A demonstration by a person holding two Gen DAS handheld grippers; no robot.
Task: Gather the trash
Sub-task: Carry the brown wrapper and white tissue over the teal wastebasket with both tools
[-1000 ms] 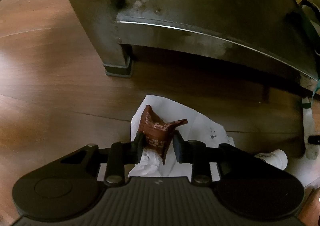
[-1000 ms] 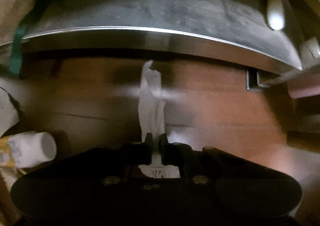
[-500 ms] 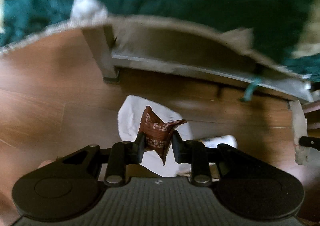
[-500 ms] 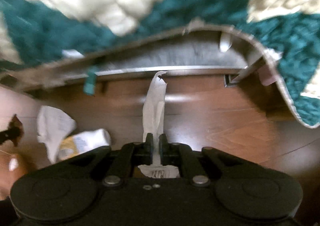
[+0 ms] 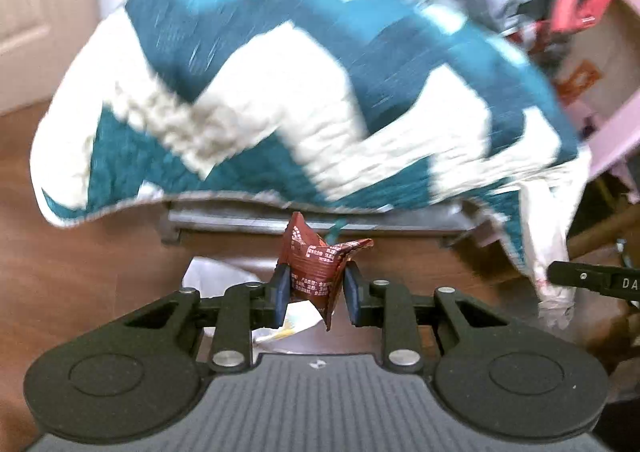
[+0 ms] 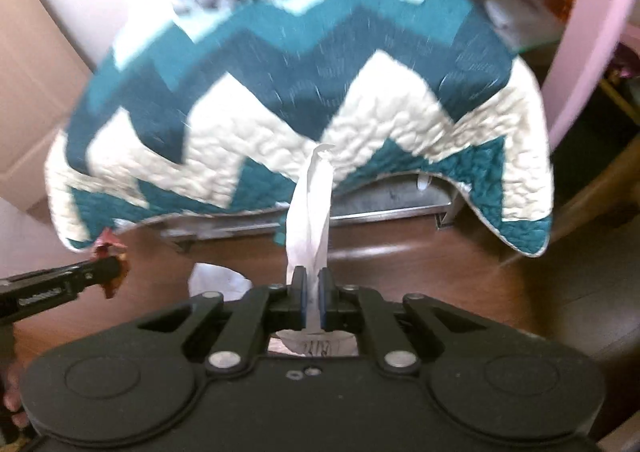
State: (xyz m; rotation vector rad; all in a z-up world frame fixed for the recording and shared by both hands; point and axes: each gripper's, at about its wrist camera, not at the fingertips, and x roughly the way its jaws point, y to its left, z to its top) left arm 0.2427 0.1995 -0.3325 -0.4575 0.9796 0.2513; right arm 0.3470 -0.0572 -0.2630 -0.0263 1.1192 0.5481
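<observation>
Whereas half a second ago both views looked low along the brown wood floor (image 5: 80, 260) at the underside of the metal bed frame (image 5: 312, 221), both cameras now sit higher and farther back, so the teal-and-cream zigzag quilted blanket (image 5: 304, 91) fills the upper half of each view; motion blur smears its pattern.

Left tool (image 5: 316, 294): narrow, its blue-padded fingers (image 5: 281, 292) clamped on the crumpled red-brown foil wrapper with white print (image 5: 320, 268). The grip is unchanged from the earlier frames. The wrapper is creased and stiff, with two peaks rising above the pads and a pointed tail hanging below them.

Right tool (image 6: 313, 302): nearly closed, pinching a twisted strip of white tissue paper (image 6: 310, 211) that stands upright above the pads, soft and wrinkled, its torn tip overlapping the blanket's hem in view. This hold is also as before.

In the right wrist view, the left tool enters at the left edge with the wrapper at its tip; in the left wrist view, the right tool enters at the right edge with the tissue hanging from it. The two tools are well apart.

On the floor below the left tool lies a crumpled white paper sheet (image 5: 216, 276), near the bed frame's foot. The blanket's hem overhangs the frame rail, its right corner drooping lowest. Open floor shows between tools and frame. Clutter behind the blanket is too blurred to identify.
</observation>
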